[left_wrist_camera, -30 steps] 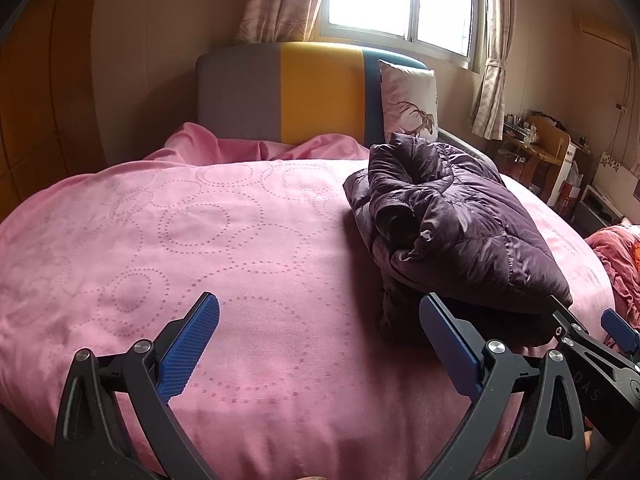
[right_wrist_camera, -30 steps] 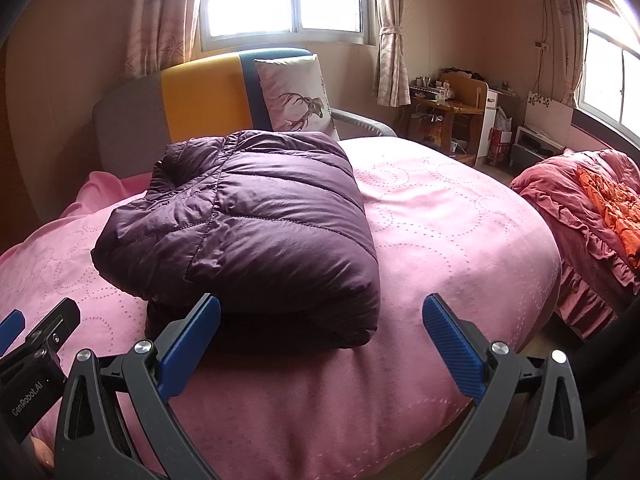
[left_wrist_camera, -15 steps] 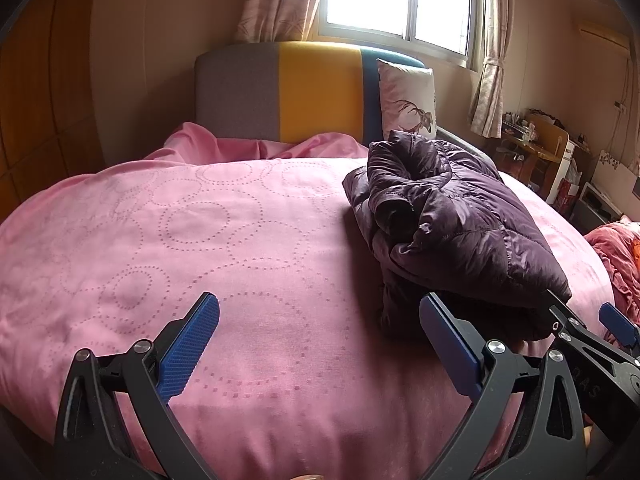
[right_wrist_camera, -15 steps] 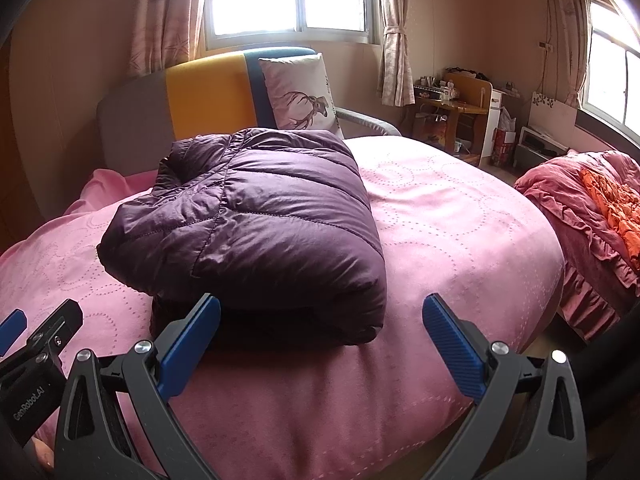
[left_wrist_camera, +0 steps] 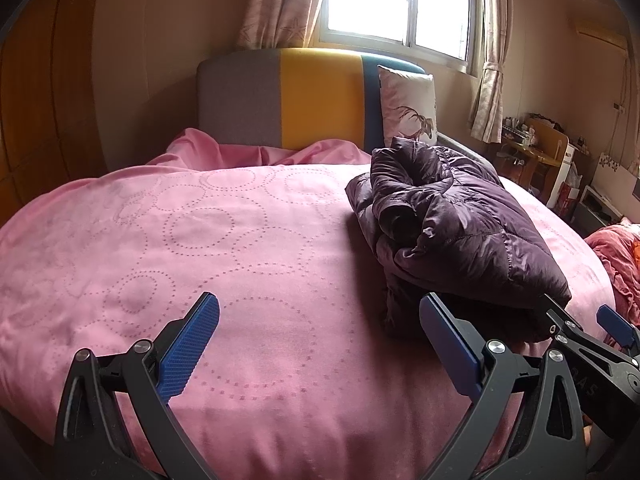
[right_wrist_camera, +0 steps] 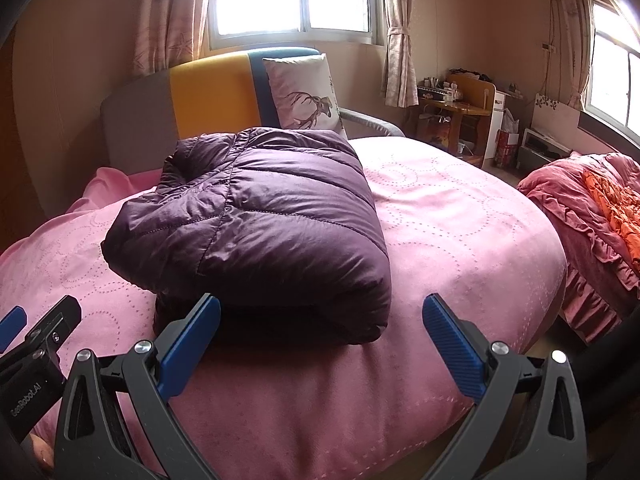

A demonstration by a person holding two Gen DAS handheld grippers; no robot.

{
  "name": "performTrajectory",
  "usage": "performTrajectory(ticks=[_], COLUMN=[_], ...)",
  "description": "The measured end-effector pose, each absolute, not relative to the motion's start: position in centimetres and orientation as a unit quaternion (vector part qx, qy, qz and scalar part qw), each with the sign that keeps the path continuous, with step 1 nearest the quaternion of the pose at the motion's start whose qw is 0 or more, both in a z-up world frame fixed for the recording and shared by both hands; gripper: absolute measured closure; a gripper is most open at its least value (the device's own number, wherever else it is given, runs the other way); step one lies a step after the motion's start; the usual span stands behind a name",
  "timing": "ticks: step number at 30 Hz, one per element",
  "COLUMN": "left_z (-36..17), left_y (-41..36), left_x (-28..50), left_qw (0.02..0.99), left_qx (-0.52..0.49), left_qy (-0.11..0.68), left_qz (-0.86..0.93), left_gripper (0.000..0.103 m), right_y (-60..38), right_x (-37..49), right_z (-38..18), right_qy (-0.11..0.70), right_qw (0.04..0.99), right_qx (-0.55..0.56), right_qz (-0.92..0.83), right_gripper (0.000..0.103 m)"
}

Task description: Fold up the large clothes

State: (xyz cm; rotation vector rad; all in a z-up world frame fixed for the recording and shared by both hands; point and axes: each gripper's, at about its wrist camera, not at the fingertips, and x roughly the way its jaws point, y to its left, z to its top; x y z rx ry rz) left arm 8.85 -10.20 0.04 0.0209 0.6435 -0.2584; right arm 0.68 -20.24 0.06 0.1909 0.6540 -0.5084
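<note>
Purple puffer jacket point(right_wrist_camera: 256, 220) sits folded in a compact bundle on the pink bed point(right_wrist_camera: 460, 224); left hand-held gripper point(left_wrist_camera: 320, 340) and right hand-held gripper point(right_wrist_camera: 320, 340) hang spread and empty before it, so folding looks done.

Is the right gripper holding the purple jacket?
No, the right gripper is open and empty, short of the folded purple jacket on the pink bed.
</note>
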Motion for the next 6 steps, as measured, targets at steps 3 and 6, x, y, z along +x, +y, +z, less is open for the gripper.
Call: performTrajectory(ticks=[3,6], left_z=[-0.04,-0.05], left_y=[-10.14,-9.99], left_x=[9.14,9.18], left_qw=[0.939,0.939], left_qx=[0.003,-0.001], left_qy=[0.321,0.321], left_qz=[-0.128,-0.124], left_gripper=[0.004,0.004], right_y=[-20.29,-20.38], right_x=[0.64,0.68], right_z=[0.08,0.05], right_qy=[0.317,0.318], right_qw=[0.911,0.91], right_qx=[0.093,0.094], right_qz=[-0.246,-0.247], right_gripper=[0.002,0.002])
